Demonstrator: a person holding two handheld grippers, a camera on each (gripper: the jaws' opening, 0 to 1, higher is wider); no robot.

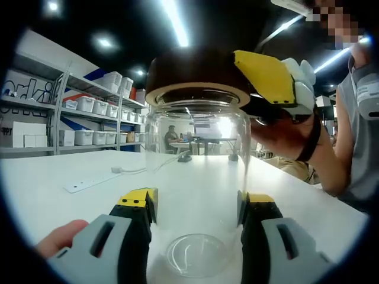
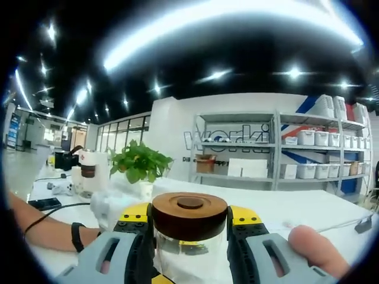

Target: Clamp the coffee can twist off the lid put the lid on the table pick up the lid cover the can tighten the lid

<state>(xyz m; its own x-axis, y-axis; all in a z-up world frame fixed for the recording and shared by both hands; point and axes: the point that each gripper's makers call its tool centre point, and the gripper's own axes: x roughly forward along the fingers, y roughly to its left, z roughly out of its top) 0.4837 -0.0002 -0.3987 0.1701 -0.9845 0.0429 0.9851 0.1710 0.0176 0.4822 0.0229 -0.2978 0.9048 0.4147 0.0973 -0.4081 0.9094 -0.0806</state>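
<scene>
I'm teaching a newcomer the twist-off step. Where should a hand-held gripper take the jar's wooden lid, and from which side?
Probably by the rim of the wooden lid, jaws on opposite sides, coming in level from the side. The lid is a round, upright disc on the glass jar, and the right hand-held gripper already brackets it this way while the left hand-held gripper holds the jar.

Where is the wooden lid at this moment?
The lid sits on top of the glass jar, between the right gripper's jaws in the right gripper view. The left gripper clamps the jar lower down.
</scene>
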